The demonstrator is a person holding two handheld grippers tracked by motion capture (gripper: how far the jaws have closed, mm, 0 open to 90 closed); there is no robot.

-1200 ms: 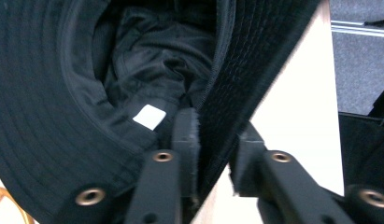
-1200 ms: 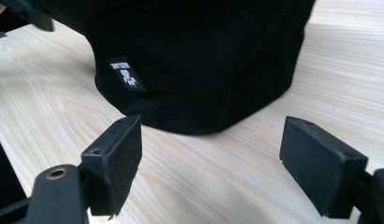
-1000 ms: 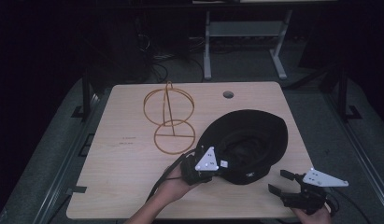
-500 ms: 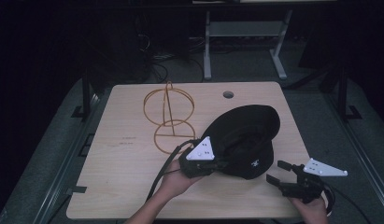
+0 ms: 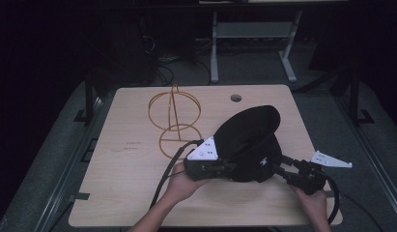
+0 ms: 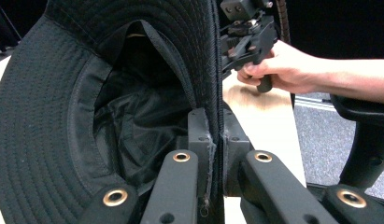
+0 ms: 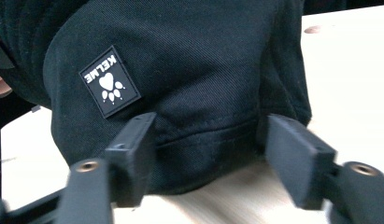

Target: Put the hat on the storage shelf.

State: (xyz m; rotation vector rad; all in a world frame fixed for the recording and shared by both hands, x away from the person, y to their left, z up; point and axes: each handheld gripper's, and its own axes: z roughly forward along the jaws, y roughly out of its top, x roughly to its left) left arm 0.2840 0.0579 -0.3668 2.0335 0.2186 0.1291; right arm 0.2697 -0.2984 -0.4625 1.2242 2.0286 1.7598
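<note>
A black bucket hat is tipped up on its side at the right of the wooden table. My left gripper is shut on the hat's brim; the brim edge runs straight up between its two jaws. The hat's dark lining faces that camera. My right gripper is open at the hat's right side. Its jaws stand wide on either side of the crown's lower edge, below a logo patch. A gold wire hat stand rises behind and to the left.
A round cable hole sits near the table's far edge. A grey metal frame stands on the floor behind the table. Cables trail from both grippers toward the near edge. The other hand and its gripper appear beyond the brim.
The hat has been tipped up from lying flat and drawn a little toward the left. My right gripper has moved in from the near right edge up to the hat.
</note>
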